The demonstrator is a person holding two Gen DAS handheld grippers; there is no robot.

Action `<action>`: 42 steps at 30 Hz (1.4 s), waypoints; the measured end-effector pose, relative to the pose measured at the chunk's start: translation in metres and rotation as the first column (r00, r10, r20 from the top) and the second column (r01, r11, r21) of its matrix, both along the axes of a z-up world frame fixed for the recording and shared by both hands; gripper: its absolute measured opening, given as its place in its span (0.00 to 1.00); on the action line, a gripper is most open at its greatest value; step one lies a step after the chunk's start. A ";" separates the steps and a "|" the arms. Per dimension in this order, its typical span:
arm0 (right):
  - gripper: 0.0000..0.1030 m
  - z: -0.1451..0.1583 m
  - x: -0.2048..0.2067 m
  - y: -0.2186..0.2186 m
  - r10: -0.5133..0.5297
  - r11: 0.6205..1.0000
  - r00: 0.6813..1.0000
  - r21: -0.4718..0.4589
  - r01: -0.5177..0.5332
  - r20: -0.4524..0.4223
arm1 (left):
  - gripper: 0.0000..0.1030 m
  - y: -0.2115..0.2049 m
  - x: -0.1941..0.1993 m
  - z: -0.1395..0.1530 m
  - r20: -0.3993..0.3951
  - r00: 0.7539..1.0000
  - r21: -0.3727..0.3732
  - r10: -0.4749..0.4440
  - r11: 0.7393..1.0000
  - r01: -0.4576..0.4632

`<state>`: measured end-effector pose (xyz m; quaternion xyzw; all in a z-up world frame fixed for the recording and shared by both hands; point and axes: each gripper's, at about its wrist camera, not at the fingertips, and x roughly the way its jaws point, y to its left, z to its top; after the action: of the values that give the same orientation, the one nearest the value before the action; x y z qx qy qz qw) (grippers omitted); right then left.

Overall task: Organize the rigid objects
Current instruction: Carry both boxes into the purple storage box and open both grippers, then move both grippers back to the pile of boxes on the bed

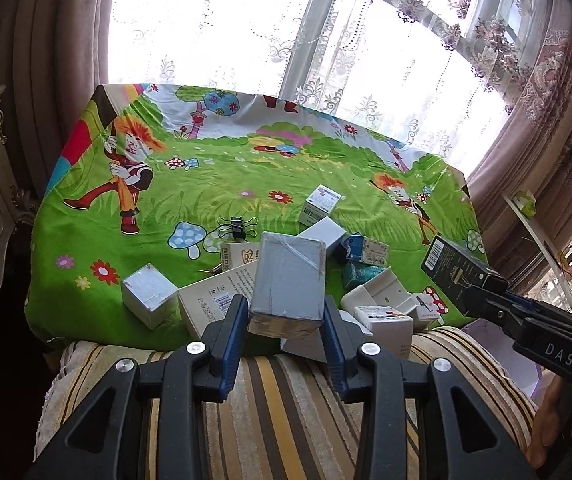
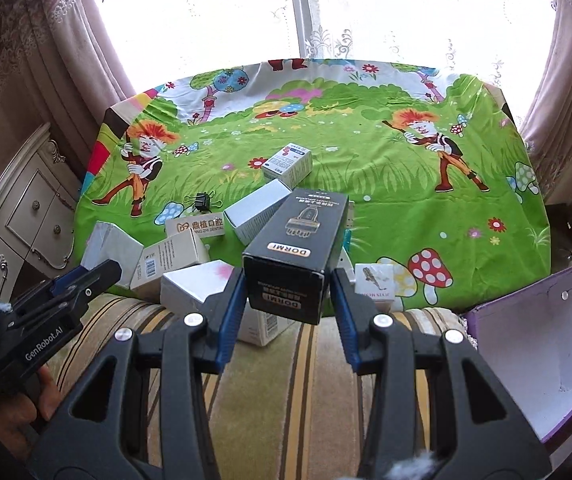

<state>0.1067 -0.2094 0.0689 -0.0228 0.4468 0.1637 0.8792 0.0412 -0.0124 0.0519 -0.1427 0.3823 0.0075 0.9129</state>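
Observation:
My left gripper [image 1: 285, 312] is shut on a grey taped box [image 1: 289, 280], held above the pile near the table's front edge. My right gripper [image 2: 290, 292] is shut on a black DORMI box [image 2: 297, 248], also lifted; it shows at the right of the left wrist view [image 1: 455, 270]. Several small boxes lie in a heap on the green cartoon cloth [image 1: 246, 168]: a silver cube [image 1: 148, 294], white boxes [image 1: 214, 300], a blue-white box [image 1: 365, 250], a medicine box [image 2: 287, 164]. A black binder clip [image 1: 238, 227] lies behind them.
A striped cushion [image 1: 278, 392] lies under both grippers at the front. An open purple-edged white box [image 2: 533, 352] stands at the right. A cream cabinet [image 2: 34, 208] is at the left. Curtains and a bright window lie behind the table.

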 end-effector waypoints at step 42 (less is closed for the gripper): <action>0.90 0.002 -0.074 -0.235 -0.481 0.869 0.859 -0.030 0.493 0.176 | 0.76 -0.253 -0.001 -0.004 -0.047 0.774 -0.072 -0.631 0.775 0.627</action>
<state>0.0328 -0.4447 0.0711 0.0453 0.3705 -0.0831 0.9240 0.0398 -0.2657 0.0483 -0.0300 0.4390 -0.3029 0.8453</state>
